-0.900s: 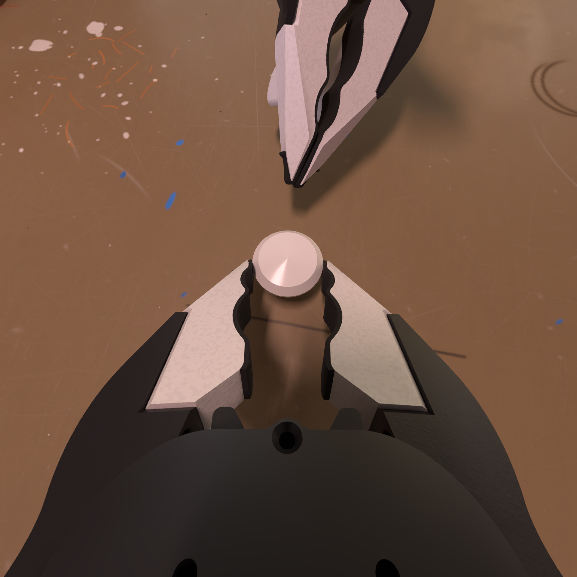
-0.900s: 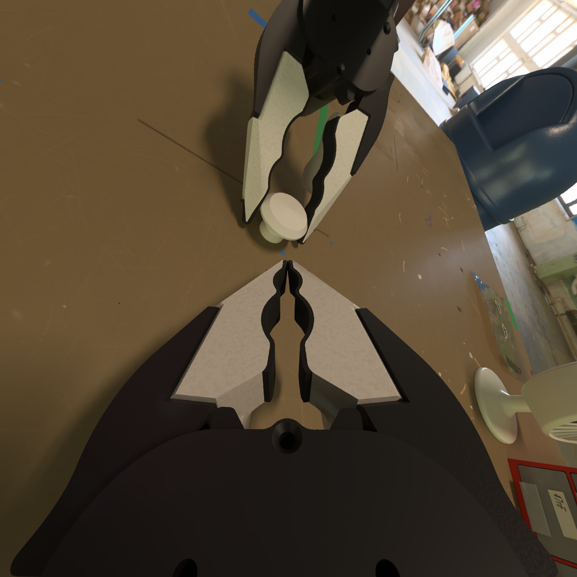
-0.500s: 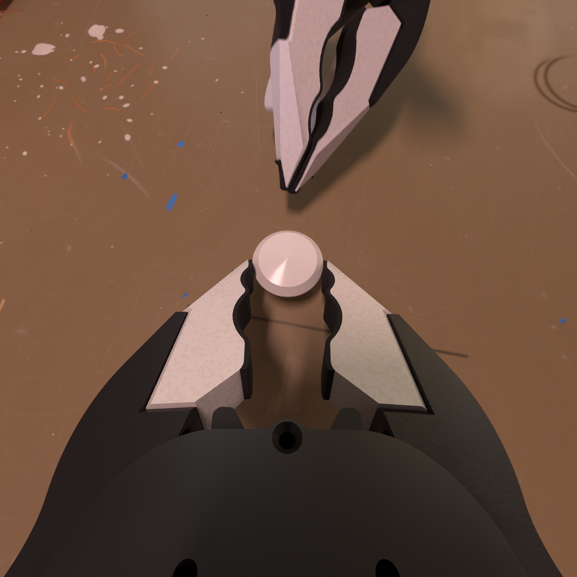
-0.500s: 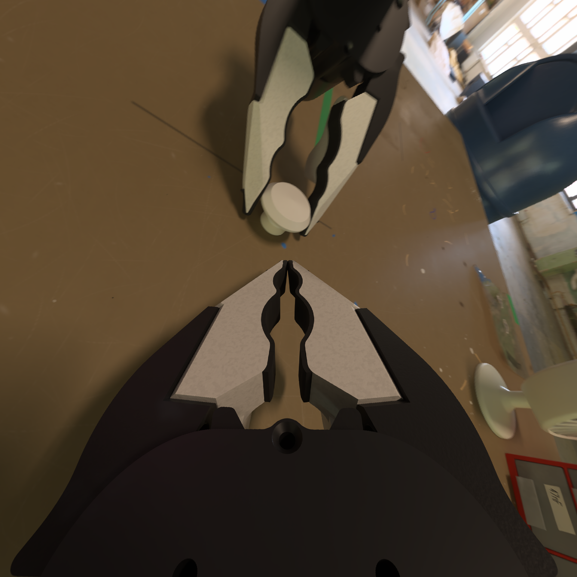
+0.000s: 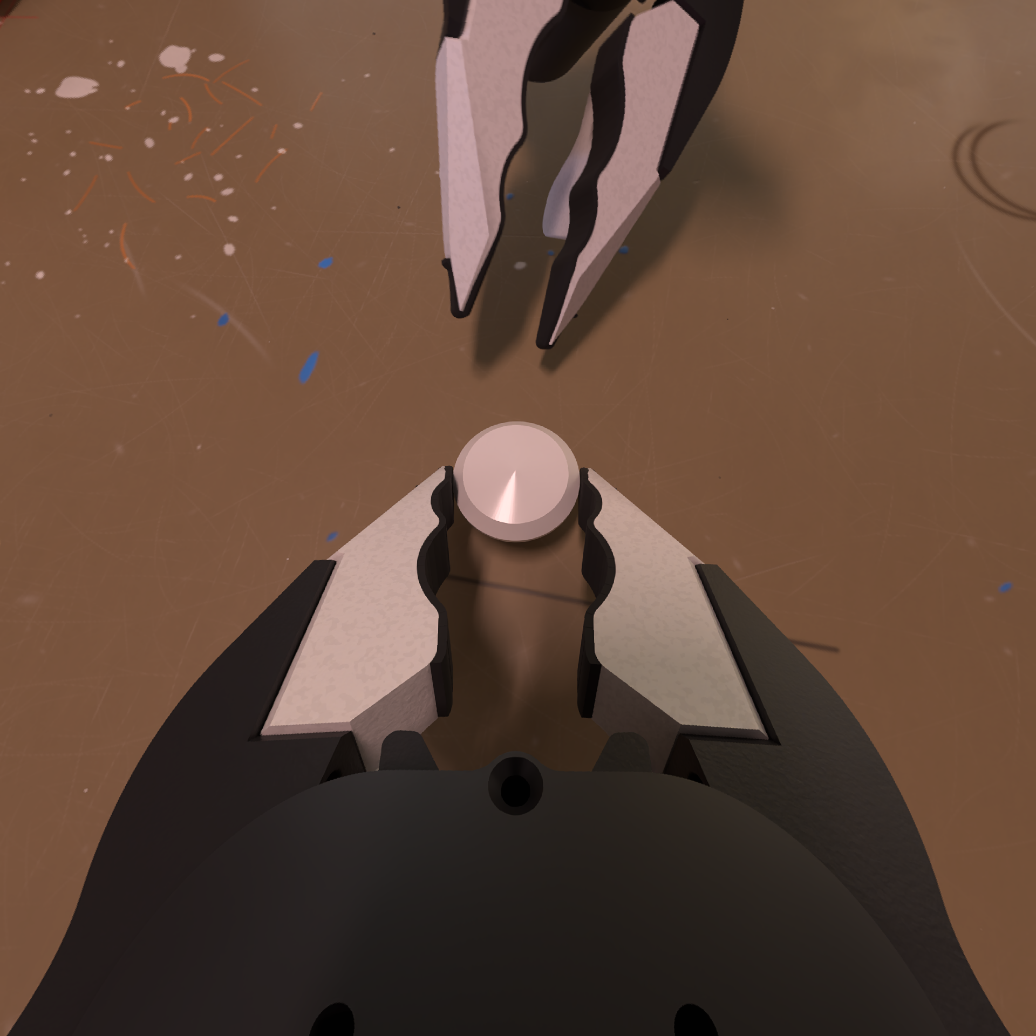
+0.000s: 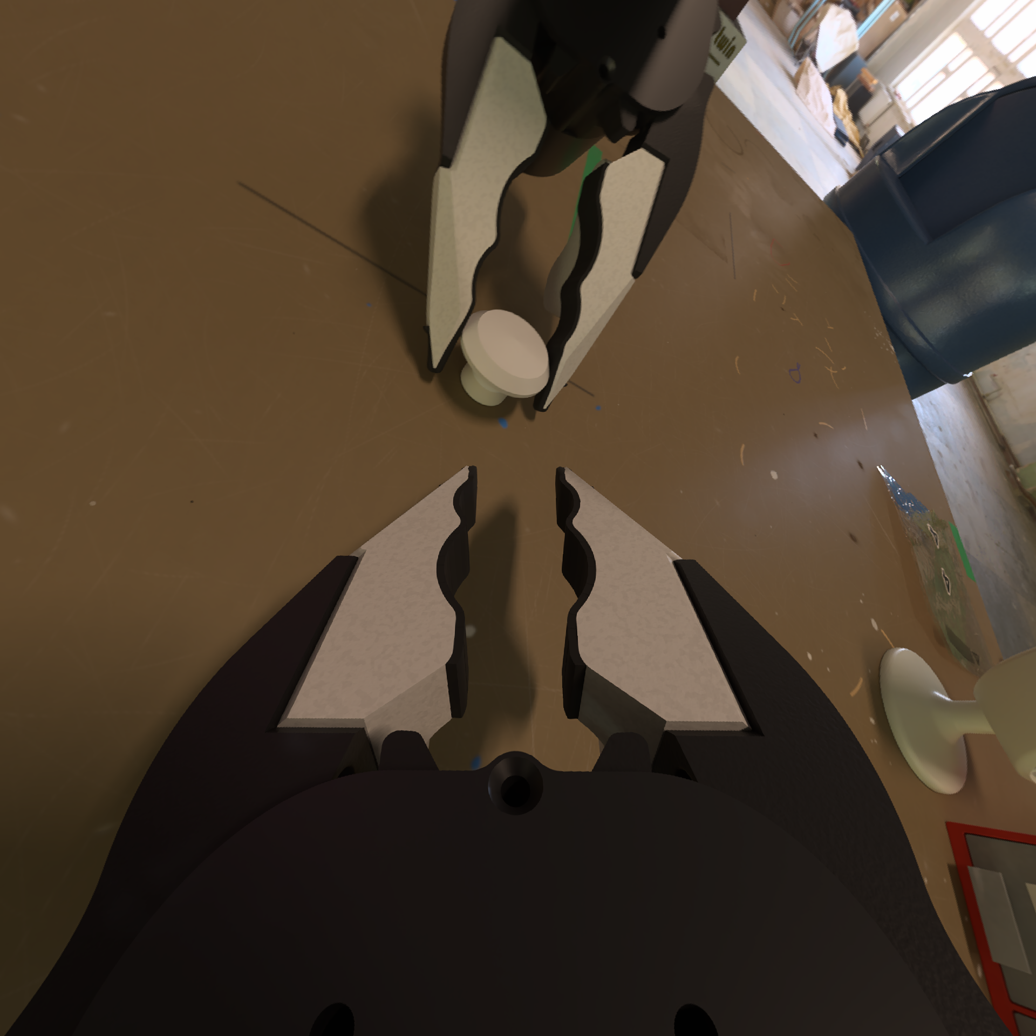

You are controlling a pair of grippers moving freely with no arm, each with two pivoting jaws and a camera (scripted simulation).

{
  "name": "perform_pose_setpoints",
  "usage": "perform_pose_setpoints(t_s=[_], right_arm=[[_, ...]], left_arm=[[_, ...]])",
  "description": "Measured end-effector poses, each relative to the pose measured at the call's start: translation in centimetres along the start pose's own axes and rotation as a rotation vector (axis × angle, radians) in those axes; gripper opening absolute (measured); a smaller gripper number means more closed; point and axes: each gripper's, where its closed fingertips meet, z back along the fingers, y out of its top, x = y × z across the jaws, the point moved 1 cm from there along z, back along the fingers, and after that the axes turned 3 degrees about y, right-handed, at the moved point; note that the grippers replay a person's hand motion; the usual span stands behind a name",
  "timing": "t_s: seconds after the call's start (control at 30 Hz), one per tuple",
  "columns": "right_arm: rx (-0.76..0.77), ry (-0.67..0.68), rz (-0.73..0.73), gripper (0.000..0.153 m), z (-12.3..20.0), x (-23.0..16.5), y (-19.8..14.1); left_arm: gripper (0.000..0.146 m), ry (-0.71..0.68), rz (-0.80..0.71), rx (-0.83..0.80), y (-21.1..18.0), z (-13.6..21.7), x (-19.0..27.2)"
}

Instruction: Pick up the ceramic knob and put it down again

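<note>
Jaws of left gripper pinch the ceramic knob by the rim of its round cap, right at the fingertips. In the right wrist view the same knob sits between those tips with its stem pointing down at the bench; whether the stem base touches the surface I cannot tell.

Right gripper has its jaws partly apart, nothing between them, tips aimed at the knob from 6 o'clock and just short of it. From the left wrist view it hangs at 12 o'clock beyond the knob, near but apart.

Farther out in the right view: white fan stand at 4 o'clock, red-framed tray at 5 o'clock, dark blue bin at 2 o'clock off the bench edge. In the left view, white and orange paint flecks at 10 o'clock.
</note>
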Motion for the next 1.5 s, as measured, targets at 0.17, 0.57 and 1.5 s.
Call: perform_pose_setpoints(t_s=[0.17,0.57,1.5], right_arm=[[0.0,-0.002,0.045,0.027,0.0,-0.4,0.0],[0.121,-0.107,-0.019,0.028,1.6,1.5,0.9],[0.097,-0.107,0.011,0.028,1.3,1.2,0.7]], left_arm=[[0.044,-0.023,0.05,0.007,0.0,0.1,0.0],[0.044,-0.358,0.731,0.184,1.0,2.2,-1.4],[0.044,-0.493,0.887,0.232,1.0,2.8,-1.6]])
